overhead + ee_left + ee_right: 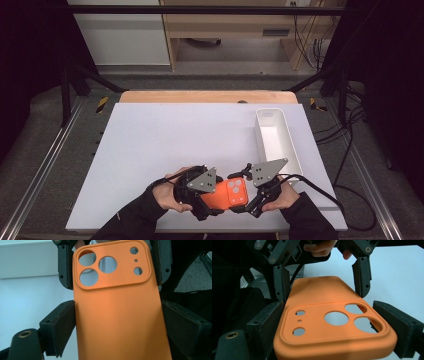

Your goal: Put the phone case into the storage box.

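Near the surface's (150, 140) front edge, the orange phone case (227, 194) hangs between both claws: left claw (210, 200) pinches its plain end, right claw (245, 197) pinches its camera end, likely to steady it.

No legible text, label, brand, number or sign on anything in view.
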Available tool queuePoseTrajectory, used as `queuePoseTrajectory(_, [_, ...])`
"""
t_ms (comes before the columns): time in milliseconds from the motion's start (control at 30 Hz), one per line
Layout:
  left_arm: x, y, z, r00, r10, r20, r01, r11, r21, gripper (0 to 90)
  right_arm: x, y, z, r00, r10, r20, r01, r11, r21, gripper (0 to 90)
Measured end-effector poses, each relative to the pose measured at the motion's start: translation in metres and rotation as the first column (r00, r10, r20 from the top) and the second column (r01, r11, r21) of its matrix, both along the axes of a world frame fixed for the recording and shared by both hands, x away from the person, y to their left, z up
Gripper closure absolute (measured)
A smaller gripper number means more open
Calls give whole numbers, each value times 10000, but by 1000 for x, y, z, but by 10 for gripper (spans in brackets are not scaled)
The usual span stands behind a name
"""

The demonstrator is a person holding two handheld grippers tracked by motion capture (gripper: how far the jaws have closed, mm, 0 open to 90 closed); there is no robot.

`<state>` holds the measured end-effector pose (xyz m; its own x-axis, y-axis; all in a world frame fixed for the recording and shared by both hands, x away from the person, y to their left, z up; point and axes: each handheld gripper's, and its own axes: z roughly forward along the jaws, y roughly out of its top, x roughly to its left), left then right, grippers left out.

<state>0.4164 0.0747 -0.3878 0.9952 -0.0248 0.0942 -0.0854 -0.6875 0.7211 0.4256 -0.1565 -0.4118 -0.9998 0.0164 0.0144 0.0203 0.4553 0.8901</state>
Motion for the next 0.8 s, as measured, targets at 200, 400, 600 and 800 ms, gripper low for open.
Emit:
queuePoseTrajectory(200, [0, 1, 1, 10000, -38, 11, 38, 10000, -41, 136, 0, 0, 0, 10000, 52, 8, -52, 10000, 64, 142])
queuePoseTrajectory(400, [0, 1, 1, 10000, -35, 19, 35, 10000, -23, 136, 0, 0, 0, 10000, 40, -78, -39, 10000, 67, 149])
queuePoseTrajectory(600, [1, 1, 0, 10000, -4, -54, 4, 10000, 64, 136, 1, 0, 0, 9996, 55, -277, -55, 10000, 20, 157])
queuePoseTrajectory(800, [2, 0, -1, 9999, 61, -80, -60, 9999, 117, 138, 2, 0, -1, 9995, 45, -322, -46, 10000, -54, 163])
